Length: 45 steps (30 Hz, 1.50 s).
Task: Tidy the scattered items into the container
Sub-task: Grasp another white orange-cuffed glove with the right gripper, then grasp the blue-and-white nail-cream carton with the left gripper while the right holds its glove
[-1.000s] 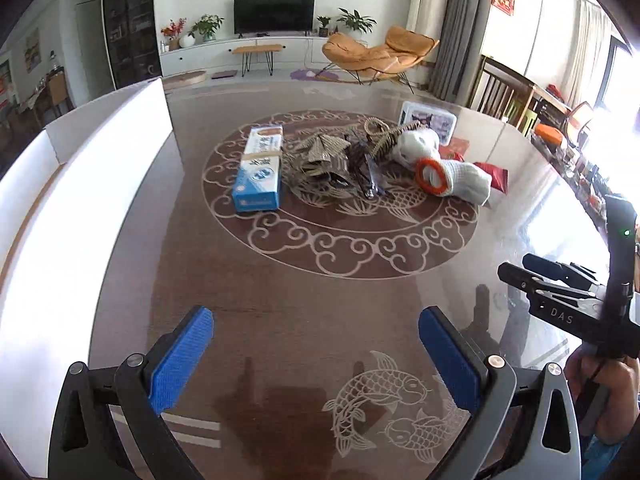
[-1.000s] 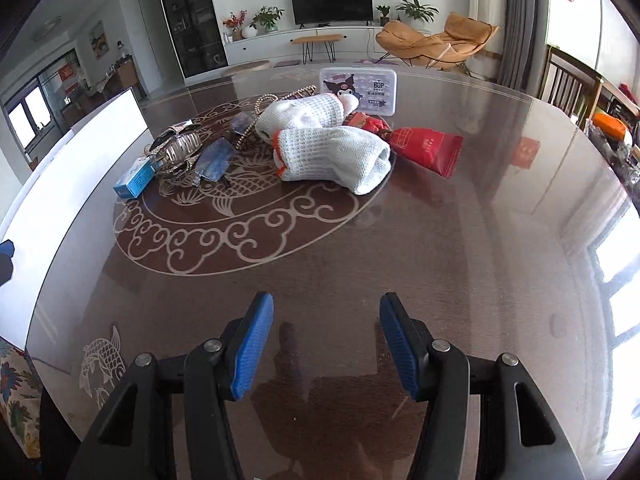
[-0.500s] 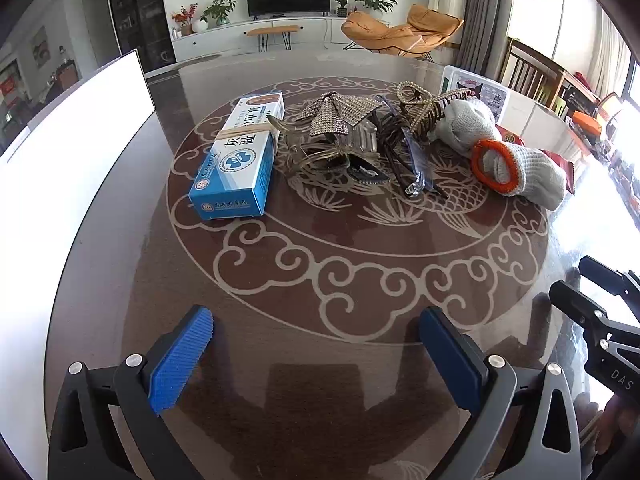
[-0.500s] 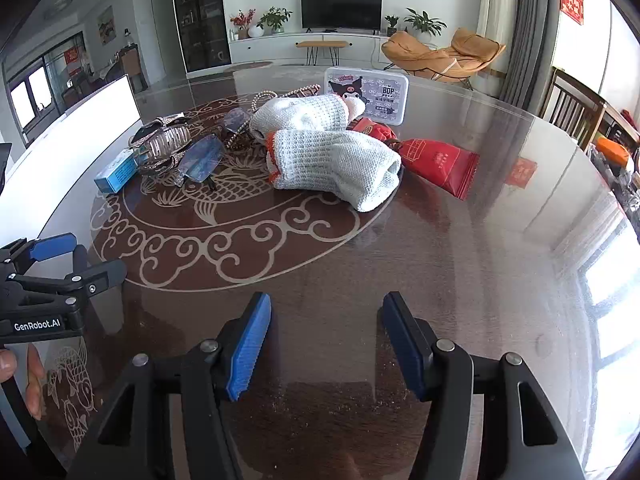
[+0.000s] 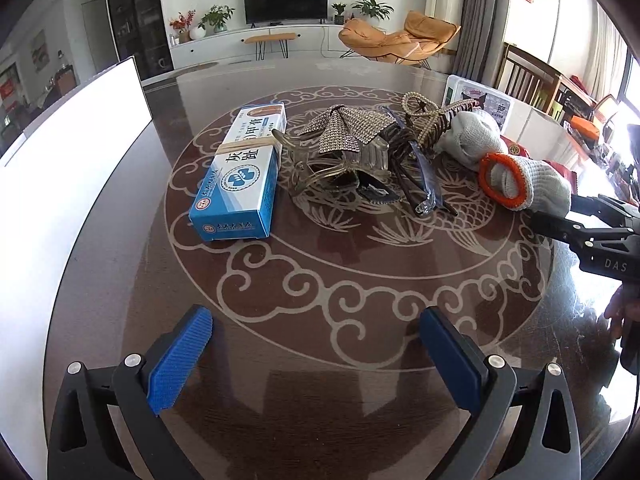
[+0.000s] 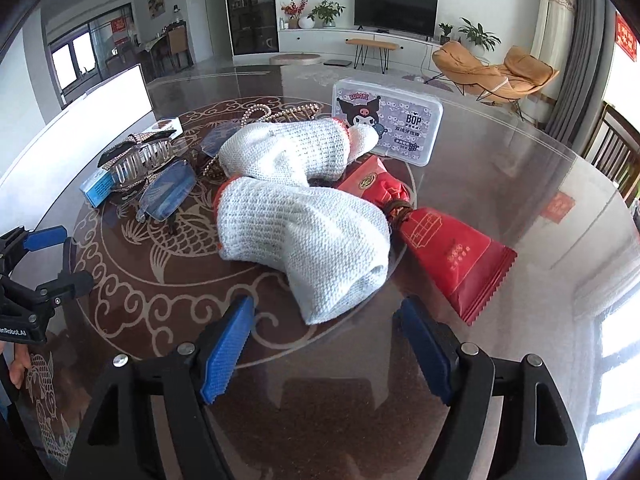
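The right tool [image 6: 324, 344] is standing spread and empty, its jaws having just been opening, lined up low in the frame before the near glove [image 6: 304, 236] to take it. The left tool [image 5: 316, 356] is also gaping, holding nothing, facing the box [image 5: 240, 176] mid-frame. The items are lying heaped on the desk [image 5: 360, 400], and the white container [image 5: 60, 152] is waiting at left.

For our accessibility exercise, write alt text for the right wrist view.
An open right gripper hovers empty just short of a white knitted glove on a patterned table. Beside the glove lie a red packet, glasses and a plastic box.
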{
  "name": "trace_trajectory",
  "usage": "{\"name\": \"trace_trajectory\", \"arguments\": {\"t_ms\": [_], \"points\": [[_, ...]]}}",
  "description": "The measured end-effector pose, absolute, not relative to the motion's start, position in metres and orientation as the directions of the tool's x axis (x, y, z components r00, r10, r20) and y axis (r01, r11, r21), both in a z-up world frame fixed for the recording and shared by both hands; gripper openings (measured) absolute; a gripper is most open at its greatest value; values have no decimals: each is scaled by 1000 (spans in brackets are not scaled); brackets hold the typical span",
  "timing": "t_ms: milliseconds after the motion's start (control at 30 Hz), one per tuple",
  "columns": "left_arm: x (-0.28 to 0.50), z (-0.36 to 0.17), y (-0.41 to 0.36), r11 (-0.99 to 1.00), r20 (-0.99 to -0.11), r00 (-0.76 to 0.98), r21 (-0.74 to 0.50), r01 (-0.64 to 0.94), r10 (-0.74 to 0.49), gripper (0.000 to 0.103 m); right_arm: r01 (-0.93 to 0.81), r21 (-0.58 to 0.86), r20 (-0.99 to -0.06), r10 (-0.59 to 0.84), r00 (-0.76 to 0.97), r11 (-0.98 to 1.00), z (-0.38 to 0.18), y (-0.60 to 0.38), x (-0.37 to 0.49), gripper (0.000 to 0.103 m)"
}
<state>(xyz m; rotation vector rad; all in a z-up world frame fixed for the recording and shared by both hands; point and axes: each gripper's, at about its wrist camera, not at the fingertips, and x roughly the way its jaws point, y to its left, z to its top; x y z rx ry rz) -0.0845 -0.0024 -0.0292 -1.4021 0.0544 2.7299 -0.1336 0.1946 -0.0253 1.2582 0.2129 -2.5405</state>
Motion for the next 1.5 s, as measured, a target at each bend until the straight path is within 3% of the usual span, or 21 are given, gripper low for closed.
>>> {"name": "trace_trajectory", "arguments": {"t_ms": [233, 300, 333, 367, 700, 933, 1267, 1300, 1367, 1400, 1433, 1500], "points": [[-84, -29, -3, -997, -813, -581, -2, -80, 48, 103, 357, -15, -794, -206, -572, -934, -25, 176, -164, 74], [-84, -29, -3, -997, -813, -581, -2, -80, 48, 103, 369, -15, -782, -220, -584, -929, -22, 167, -157, 45], [-84, -29, -3, -997, -813, -581, -2, -81, 48, 103, 371, -40, -778, -205, -594, -928, -22, 160, -151, 26], [-84, -29, -2, -997, -813, -580, 0, -82, 48, 103, 372, -71, -775, -183, -605, -926, -22, 154, -143, 23], [-66, -28, -26, -985, -823, -560, 2, -174, 97, 103, 289, -39, -778, -152, -610, -957, -24, 158, -69, 22], [-137, -26, -46, -990, -843, -534, 3, -139, 73, 103, 287, -79, -775, -122, -621, -955, -23, 155, -68, 22], [-203, -26, -62, -984, -845, -527, 7, -180, 91, 103, 283, -18, -779, -165, -605, -959, -23, 163, -69, 24], [-205, -26, -60, -980, -844, -527, 8, -198, 99, 101, 283, -20, -779, -162, -606, -959, -24, 163, -68, 24], [-205, -21, -54, -974, -836, -536, 8, -228, 119, 84, 283, -21, -779, -161, -606, -959, -24, 163, -68, 24], [-202, -18, -50, -971, -833, -539, 8, -238, 125, 68, 282, -21, -779, -161, -606, -959, -24, 163, -68, 24], [-198, -15, -47, -969, -830, -543, 10, -246, 129, 46, 282, -20, -779, -162, -606, -959, -23, 163, -68, 24], [-188, -13, -42, -968, -828, -546, 12, -249, 130, 42, 282, -20, -779, -162, -606, -959, -23, 163, -68, 24]]}}
